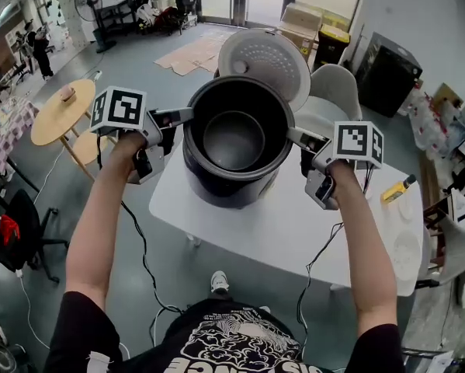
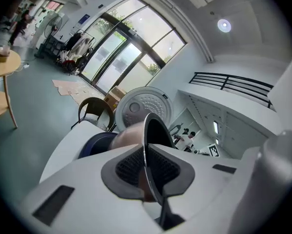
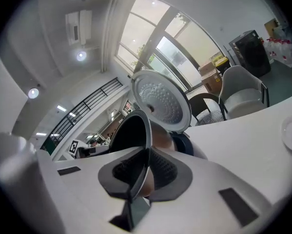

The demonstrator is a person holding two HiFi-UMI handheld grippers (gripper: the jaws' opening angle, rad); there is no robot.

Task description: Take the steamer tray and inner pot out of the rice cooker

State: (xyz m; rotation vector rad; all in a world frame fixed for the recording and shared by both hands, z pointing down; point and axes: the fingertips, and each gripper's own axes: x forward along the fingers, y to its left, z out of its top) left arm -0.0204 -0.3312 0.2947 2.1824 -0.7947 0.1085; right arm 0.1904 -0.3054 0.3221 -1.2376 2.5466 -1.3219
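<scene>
The dark inner pot (image 1: pixel 234 130) hangs over the black rice cooker (image 1: pixel 220 186), whose white lid (image 1: pixel 267 59) stands open behind it. My left gripper (image 1: pixel 187 116) is shut on the pot's left rim and my right gripper (image 1: pixel 292 134) on its right rim. In the left gripper view the thin rim (image 2: pixel 153 130) runs between the grey pads (image 2: pixel 128 169) of the left gripper (image 2: pixel 146 167). In the right gripper view the pot (image 3: pixel 131 130) is pinched the same way by the right gripper (image 3: pixel 145 172), with the lid (image 3: pixel 163 99) beyond. I see no steamer tray that I can tell apart.
The cooker stands on a white table (image 1: pixel 294 224). A yellow object (image 1: pixel 397 190) and pale round dishes (image 1: pixel 407 249) lie at its right end. A white chair (image 1: pixel 333 88) stands behind the table and a round wooden table (image 1: pixel 61 111) to the left. Cables hang from both grippers.
</scene>
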